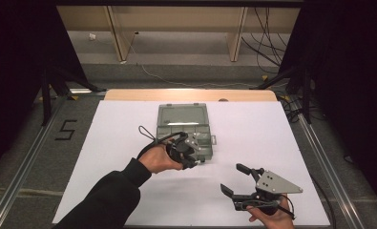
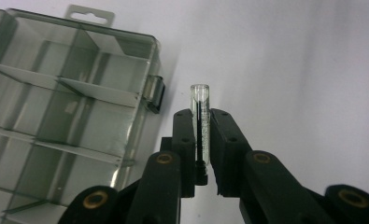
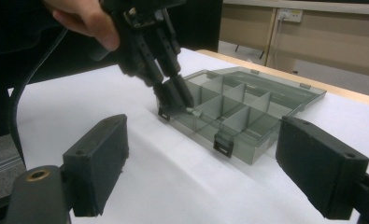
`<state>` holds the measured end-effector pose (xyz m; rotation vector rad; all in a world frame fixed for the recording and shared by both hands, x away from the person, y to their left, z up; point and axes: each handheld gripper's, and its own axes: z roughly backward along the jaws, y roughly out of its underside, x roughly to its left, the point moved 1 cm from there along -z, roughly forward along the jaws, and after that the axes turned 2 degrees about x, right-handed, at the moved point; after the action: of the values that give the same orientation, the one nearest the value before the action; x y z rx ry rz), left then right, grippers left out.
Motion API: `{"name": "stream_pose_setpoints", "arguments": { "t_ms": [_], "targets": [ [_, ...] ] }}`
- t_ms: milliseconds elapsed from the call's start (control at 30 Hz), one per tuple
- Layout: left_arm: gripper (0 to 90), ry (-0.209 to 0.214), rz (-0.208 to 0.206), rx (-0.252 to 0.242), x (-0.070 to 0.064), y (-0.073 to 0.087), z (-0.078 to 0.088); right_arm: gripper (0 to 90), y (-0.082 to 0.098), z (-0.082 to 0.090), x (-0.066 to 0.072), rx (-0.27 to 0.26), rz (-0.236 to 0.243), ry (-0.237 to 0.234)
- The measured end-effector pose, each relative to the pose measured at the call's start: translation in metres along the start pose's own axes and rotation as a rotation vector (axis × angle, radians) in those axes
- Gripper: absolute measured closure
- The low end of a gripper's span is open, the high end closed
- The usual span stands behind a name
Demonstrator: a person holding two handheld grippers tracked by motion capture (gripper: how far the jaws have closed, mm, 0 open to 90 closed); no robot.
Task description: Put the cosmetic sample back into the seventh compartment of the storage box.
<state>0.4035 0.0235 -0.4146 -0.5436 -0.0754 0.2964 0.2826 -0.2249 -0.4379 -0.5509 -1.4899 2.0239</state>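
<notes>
A: Status on your left gripper?
B: Jaws clenched on a small clear glass vial. It stands lengthwise between them, tip poking out past the pads, with a dark rod or line running down its inside.
A: Where's that relative to the box?
B: In the high view your left gripper sits at the near right corner of the smoky grey compartment box, about 5 o'clock from the box's centre. In the left gripper view the vial is over bare white worktop, just beside the box's latch, not over any compartment.
A: Box state?
B: Lid open, lying flat behind the tray toward 12 o'clock. The right gripper view shows the dividers. Can't tell if the compartments hold anything.
A: Your right gripper?
B: Right gripper has its jaws released, spread wide, gripping nothing. It's at 4 o'clock from the box, well apart from it, near the worktop's front edge, with your right hand underneath.
</notes>
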Motion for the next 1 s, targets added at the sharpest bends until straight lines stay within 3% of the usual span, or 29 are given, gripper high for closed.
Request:
{"name": "stream_pose_setpoints", "arguments": {
  "t_ms": [33, 133, 167, 233, 333, 367, 400, 500, 867, 967, 1000],
  "targets": [
    [80.4, -0.008, -0.002, -0.003, 0.002, -0.001, 0.001, 18.3, 0.000, 0.001, 0.002, 0.028, -0.027, -0.010],
    [80.4, -0.023, 0.012, -0.006, 0.008, -0.004, 0.004, 18.3, 0.000, 0.001, 0.002, 0.019, -0.027, -0.008],
    [80.4, -0.025, 0.010, 0.001, 0.011, -0.005, 0.006, 18.3, 0.000, 0.000, 0.000, 0.001, -0.004, -0.001],
    [80.4, -0.037, 0.022, -0.001, 0.014, -0.006, 0.008, 18.3, 0.000, 0.001, 0.002, 0.020, -0.027, -0.007],
    [80.4, -0.047, 0.033, -0.004, 0.018, -0.008, 0.009, 18.3, 0.000, 0.001, 0.002, 0.027, -0.026, -0.010],
    [80.4, -0.046, 0.054, -0.015, 0.019, -0.008, 0.008, 18.3, 0.000, 0.001, 0.002, 0.024, -0.027, -0.009],
    [80.4, -0.050, 0.036, -0.002, 0.021, -0.009, 0.009, 18.3, 0.000, 0.001, 0.002, 0.027, -0.027, -0.011],
    [80.4, -0.055, 0.042, 0.001, 0.025, -0.009, 0.009, 18.3, 0.000, 0.001, 0.002, 0.017, -0.028, -0.007],
    [80.4, -0.079, 0.080, 0.029, 0.036, -0.013, 0.003, 18.3, 0.000, 0.001, 0.002, 0.016, -0.026, -0.009],
    [80.4, -0.083, 0.112, 0.035, 0.039, -0.014, 0.001, 18.3, 0.000, 0.001, 0.002, 0.022, -0.026, -0.011],
    [80.4, -0.083, 0.119, 0.036, 0.040, -0.014, 0.001, 18.3, 0.000, 0.001, 0.000, 0.011, -0.006, -0.005]
  ]
}}
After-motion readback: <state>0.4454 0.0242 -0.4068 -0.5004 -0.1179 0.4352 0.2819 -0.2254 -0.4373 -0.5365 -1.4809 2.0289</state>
